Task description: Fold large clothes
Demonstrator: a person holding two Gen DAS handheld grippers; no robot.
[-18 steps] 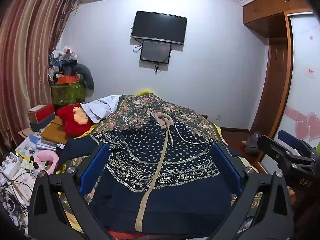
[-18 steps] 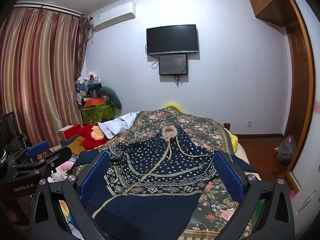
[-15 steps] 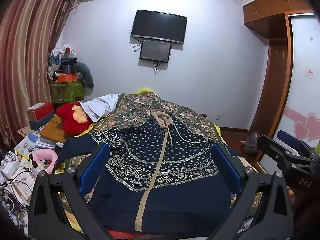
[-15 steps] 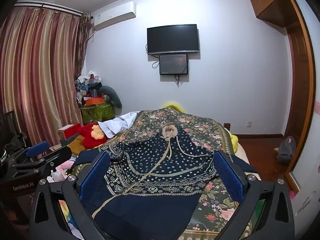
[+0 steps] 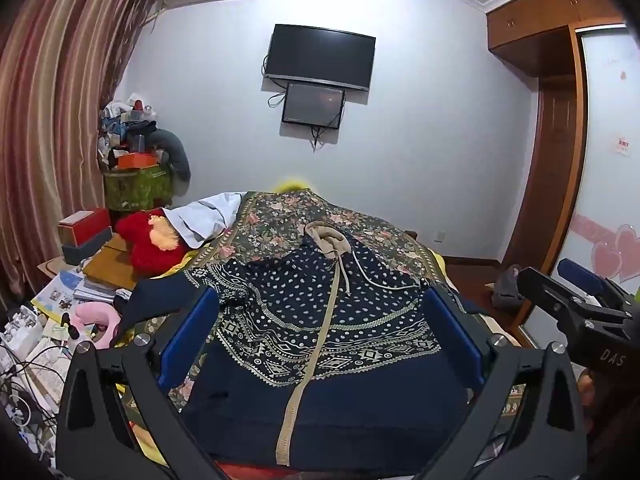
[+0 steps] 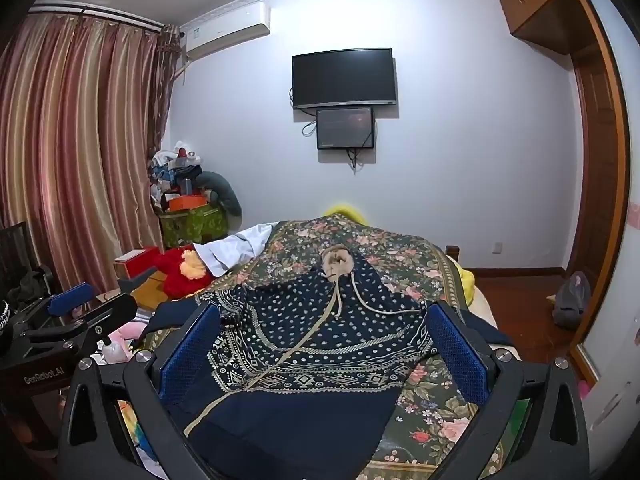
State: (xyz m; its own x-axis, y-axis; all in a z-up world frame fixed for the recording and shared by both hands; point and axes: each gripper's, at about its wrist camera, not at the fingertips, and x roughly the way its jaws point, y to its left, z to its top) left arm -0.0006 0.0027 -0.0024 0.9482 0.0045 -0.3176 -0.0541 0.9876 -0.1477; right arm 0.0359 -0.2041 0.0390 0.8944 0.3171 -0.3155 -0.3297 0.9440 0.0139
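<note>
Navy fabric with pale dots and bands of geometric trim makes up the hooded jacket (image 5: pixel 320 336), which is spread front-up on the bed (image 5: pixel 280 216), over a dark floral bedspread (image 6: pixel 436 404). Its beige zip strip (image 5: pixel 304 364) is seen running down the middle, and the beige-lined hood (image 6: pixel 338 262) lies at the far end, towards the wall, with pale drawstrings trailing over the chest. One sleeve (image 5: pixel 156 300) is stretched out to the left edge of the bed.

The left hand-held gripper (image 5: pixel 320 336) is held above the near part of the jacket with its blue-padded jaws spread wide and nothing between the pads. The right hand-held gripper (image 6: pixel 322 350) is likewise held wide apart and empty, above the jacket's near right portion; no contact with the cloth can be made out for either.

A red plush toy (image 5: pixel 148 244) and a white garment (image 5: pixel 208 220) are seen beside the bed on the left, near cluttered books and cables. A dark television (image 6: pixel 344 78) and a smaller screen (image 6: pixel 346 128) are mounted on the far wall, striped curtains (image 6: pixel 72 152) are hung at the left, and an air conditioner (image 6: pixel 228 30) is fixed near the ceiling.
</note>
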